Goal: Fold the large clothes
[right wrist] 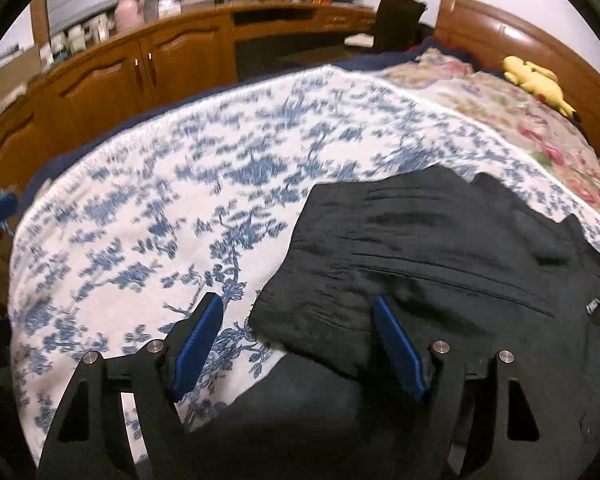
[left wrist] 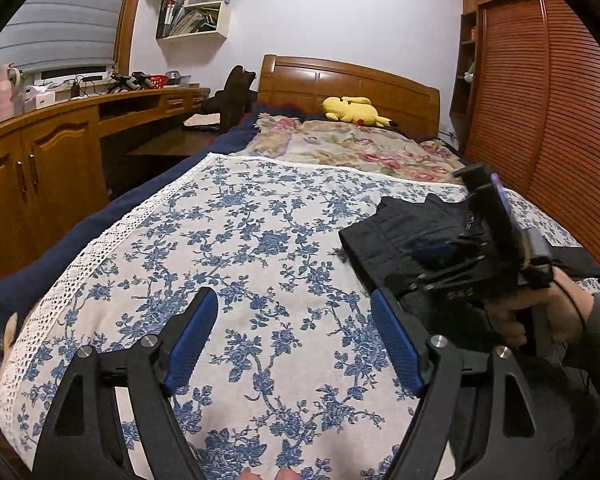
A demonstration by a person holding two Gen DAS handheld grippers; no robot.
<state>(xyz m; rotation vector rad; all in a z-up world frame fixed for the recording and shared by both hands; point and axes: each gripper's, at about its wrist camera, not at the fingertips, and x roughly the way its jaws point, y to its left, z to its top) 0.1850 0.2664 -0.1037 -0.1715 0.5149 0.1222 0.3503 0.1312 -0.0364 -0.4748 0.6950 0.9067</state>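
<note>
A black garment [right wrist: 440, 240] lies folded on the right half of the bed, on a white cover with blue flowers [right wrist: 160, 200]. My right gripper [right wrist: 298, 299] hovers open over the garment's near left corner, and its pads touch nothing. In the left wrist view the garment [left wrist: 404, 232] sits at the right, partly hidden by the right gripper [left wrist: 440, 256], which a hand [left wrist: 540, 312] holds above it. My left gripper [left wrist: 292, 294] stands open over the bare flowered cover [left wrist: 240, 240], with nothing between its fingers.
A yellow plush toy [left wrist: 354, 110] and a flowered quilt [left wrist: 352, 144] lie by the wooden headboard [left wrist: 340, 84]. A wooden cabinet and desk [left wrist: 60, 152] run along the bed's left side, with a dark chair [left wrist: 236, 96]. Louvred wardrobe doors [left wrist: 540, 120] stand at the right.
</note>
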